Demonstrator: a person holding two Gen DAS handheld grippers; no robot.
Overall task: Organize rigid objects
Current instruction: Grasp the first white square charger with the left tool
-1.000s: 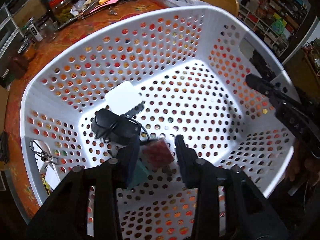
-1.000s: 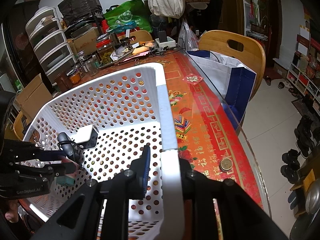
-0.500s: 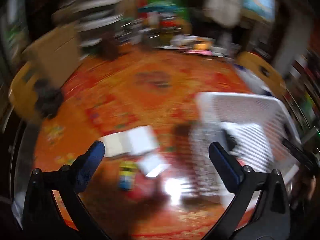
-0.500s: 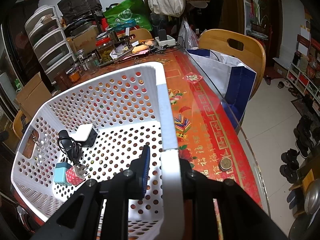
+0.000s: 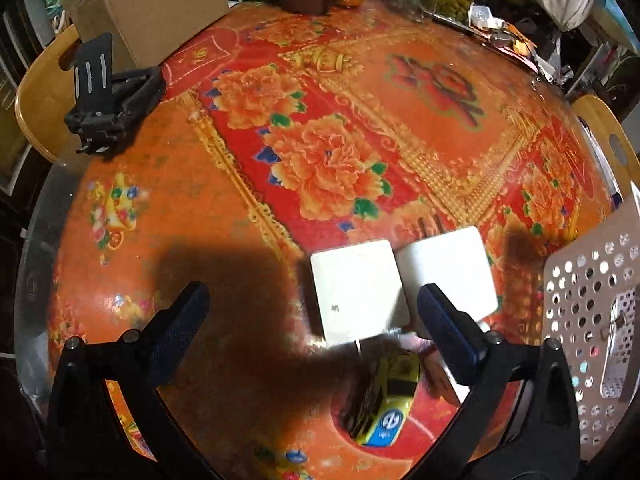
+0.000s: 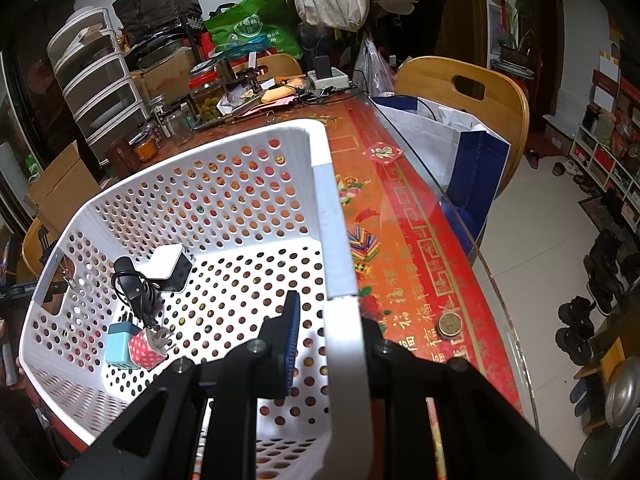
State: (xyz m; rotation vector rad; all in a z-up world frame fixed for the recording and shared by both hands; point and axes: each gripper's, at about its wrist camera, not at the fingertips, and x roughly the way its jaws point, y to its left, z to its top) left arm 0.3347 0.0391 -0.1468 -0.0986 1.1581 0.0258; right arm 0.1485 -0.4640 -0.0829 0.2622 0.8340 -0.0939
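wide apart stand the jaws of the left gripper, and nothing is held between them; it is poised above the table, whose red and orange flowered cloth fills the left wrist view. two white square blocks are seen lying flat on the cloth side by side, edges touching or nearly so, just ahead of the right-hand finger, which overlaps the corner of one. a yellow toy car with a blue and white badge is seen nearer the camera, partly in the gripper's shadow. at the right edge of that view an outer wall of the white perforated basket is visible. a black device lies near the far left edge of the table beside a cardboard box. the right gripper is clamped on the basket rim, one finger inside the wall and one outside. inside the basket, grouped near its left wall, a white cube charger, a black corded adapter, a light blue cube and a red dotted cube plug are seen, the last two touching. a coin rests on the table outside the basket.
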